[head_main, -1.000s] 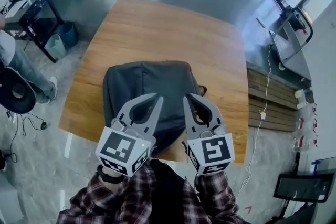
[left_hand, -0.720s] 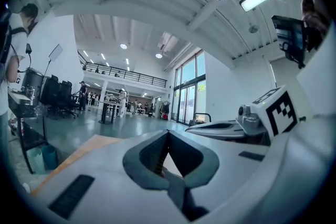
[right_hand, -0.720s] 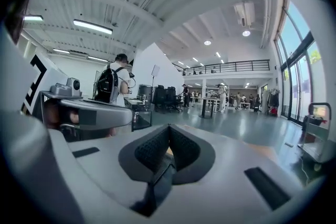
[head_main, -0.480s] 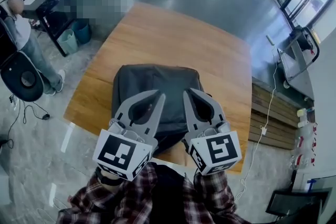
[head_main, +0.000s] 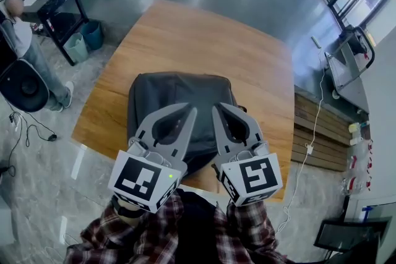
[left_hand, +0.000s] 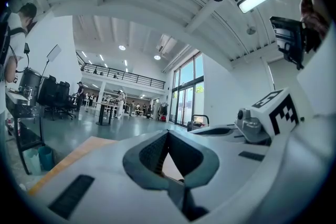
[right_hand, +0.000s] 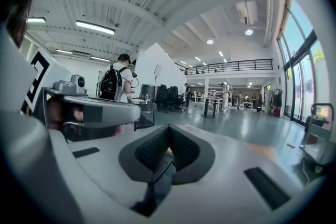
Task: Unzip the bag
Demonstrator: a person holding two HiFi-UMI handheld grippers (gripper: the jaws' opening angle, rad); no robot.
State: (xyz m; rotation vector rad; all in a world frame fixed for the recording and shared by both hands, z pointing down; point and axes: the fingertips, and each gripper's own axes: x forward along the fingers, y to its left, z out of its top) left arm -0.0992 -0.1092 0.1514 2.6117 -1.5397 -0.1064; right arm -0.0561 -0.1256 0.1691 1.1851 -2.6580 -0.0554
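The head view looks steeply down from above onto the surface (head_main: 204,40), with the left gripper (head_main: 187,112) and right gripper (head_main: 217,109) close beneath it. Each gripper view rides just behind its own jaws, facing level across the hall (right_hand: 226,113), and each catches the other gripper at its edge.

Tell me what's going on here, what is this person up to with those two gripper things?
A person holds a two-jaw gripper in each hand over a dark bag lying on a wooden table. The left gripper and the right gripper both have their jaws together with nothing between them. Neither grips a zipper pull, so the unzipping has not begun.
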